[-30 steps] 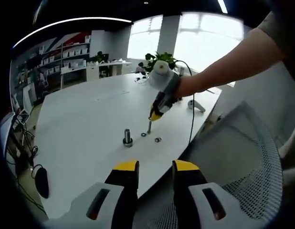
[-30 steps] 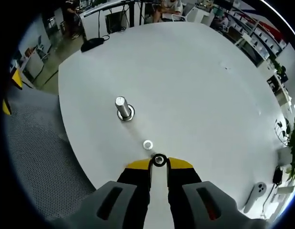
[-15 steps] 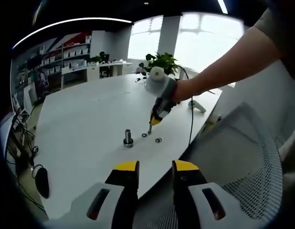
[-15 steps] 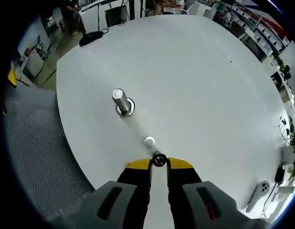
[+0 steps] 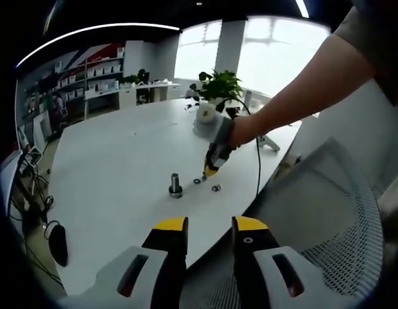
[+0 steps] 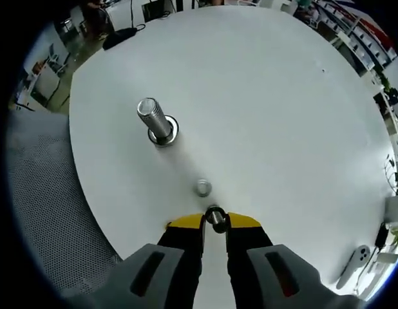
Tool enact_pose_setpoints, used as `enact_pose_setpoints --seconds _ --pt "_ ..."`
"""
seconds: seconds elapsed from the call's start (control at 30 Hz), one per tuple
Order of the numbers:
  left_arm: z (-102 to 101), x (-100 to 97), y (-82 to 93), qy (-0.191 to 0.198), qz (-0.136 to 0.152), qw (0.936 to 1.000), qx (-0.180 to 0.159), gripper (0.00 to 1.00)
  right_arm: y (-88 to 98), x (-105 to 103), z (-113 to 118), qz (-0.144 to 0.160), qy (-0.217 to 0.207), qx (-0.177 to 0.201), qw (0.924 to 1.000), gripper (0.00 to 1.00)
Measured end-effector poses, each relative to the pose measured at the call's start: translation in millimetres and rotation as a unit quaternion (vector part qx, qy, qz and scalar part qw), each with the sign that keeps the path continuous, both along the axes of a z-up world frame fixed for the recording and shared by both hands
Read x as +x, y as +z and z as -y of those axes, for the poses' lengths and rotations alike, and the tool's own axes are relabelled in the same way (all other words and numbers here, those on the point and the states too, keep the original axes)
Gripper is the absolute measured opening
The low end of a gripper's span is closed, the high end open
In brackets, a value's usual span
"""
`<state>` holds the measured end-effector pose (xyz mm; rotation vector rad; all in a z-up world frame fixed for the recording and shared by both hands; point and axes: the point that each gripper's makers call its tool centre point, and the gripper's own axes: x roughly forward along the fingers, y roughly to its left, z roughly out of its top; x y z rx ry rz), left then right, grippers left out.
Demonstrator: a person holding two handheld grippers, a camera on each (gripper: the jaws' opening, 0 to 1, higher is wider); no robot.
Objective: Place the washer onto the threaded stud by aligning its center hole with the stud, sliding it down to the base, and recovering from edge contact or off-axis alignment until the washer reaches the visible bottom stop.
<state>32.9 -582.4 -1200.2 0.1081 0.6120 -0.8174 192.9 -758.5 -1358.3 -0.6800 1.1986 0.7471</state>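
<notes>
I see one threaded stud standing upright on the white worktop. My right claw is pinched on one washer, held above the worktop, near the stud but well short of it. A second washer lies flat between the held one and the stud. My left claw hangs empty, jaws apart, far back from the stud.

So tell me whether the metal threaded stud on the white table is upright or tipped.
Upright. The metal threaded stud stands on its wide base on the white table, with its round top end raised clear above it in the right gripper view.
</notes>
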Motion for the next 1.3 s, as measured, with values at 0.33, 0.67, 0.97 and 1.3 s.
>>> enact_pose_setpoints --seconds 0.33,0.67,0.97,1.3 --pt "-1 0.5 0.0 0.002 0.0 1.0 0.001 0.25 -7.1 0 4 -0.012 0.003 -0.004 0.9999 0.15" --pt "-1 0.6 0.6 0.002 0.001 1.0 0.0 0.24 3.0 -1 3 0.003 -0.001 0.013 0.9999 0.24" --pt "1 -0.3 1.0 -0.003 0.002 1.0 -0.002 0.24 25.4 15 -8 0.027 0.018 0.034 0.9989 0.29" --pt "-1 0.5 1.2 0.001 0.003 1.0 -0.002 0.24 14.0 6 -35 -0.023 0.086 0.019 0.9959 0.28"
